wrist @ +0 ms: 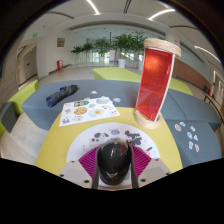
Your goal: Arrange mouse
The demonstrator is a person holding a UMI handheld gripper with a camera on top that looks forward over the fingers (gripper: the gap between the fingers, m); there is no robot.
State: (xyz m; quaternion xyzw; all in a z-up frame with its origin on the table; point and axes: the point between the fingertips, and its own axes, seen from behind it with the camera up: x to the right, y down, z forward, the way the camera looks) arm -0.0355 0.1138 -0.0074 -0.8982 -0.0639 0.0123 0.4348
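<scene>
A black computer mouse (112,163) sits between the two pink pads (88,160) of my gripper (113,152). Both pads press against its sides, so the gripper is shut on it. The mouse is over the near part of a yellow table surface (60,140), above a white sheet with dark marks (118,134). The mouse's underside and the surface directly below it are hidden.
A tall red-orange container with a white lid (153,85) stands just ahead to the right. A white sheet of coloured pictures (90,108) lies ahead to the left, with a dark object (62,94) beyond it. Potted plants (118,45) stand far back.
</scene>
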